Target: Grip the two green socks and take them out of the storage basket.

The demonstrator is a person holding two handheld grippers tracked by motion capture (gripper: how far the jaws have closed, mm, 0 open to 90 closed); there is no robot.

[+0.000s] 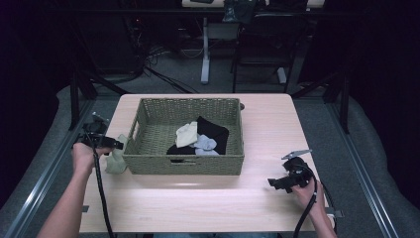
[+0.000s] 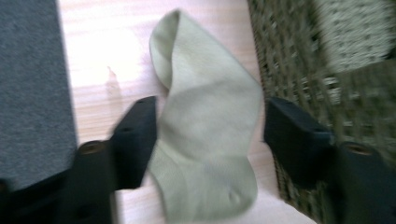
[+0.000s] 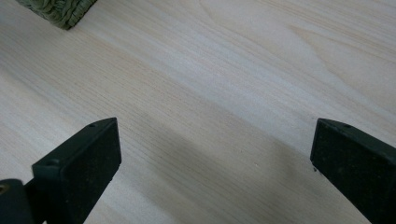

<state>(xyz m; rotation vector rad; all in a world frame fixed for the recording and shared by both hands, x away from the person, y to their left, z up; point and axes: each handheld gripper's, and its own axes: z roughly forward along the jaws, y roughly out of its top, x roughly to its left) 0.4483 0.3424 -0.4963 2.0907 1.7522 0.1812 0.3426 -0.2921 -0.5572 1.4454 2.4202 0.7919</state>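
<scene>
A pale green sock (image 1: 115,161) lies on the table against the left wall of the woven basket (image 1: 183,162). My left gripper (image 1: 116,145) hangs over it. In the left gripper view the sock (image 2: 210,93) lies between the parted jaws of the left gripper (image 2: 210,135), and the pads do not press on it. Inside the basket are a cream sock (image 1: 186,134), a black one (image 1: 214,131) and a light grey one (image 1: 204,144). My right gripper (image 1: 273,182) stands open over bare wood at the front right, and in its own view the right gripper (image 3: 215,158) has nothing between its jaws.
The basket wall (image 2: 299,56) stands close to the right of the left gripper's jaws, and the table's left edge (image 2: 65,93) is just beyond the other jaw. A corner of the basket (image 3: 60,9) appears far off in the right gripper view. Light wood (image 1: 198,198) stretches before the basket.
</scene>
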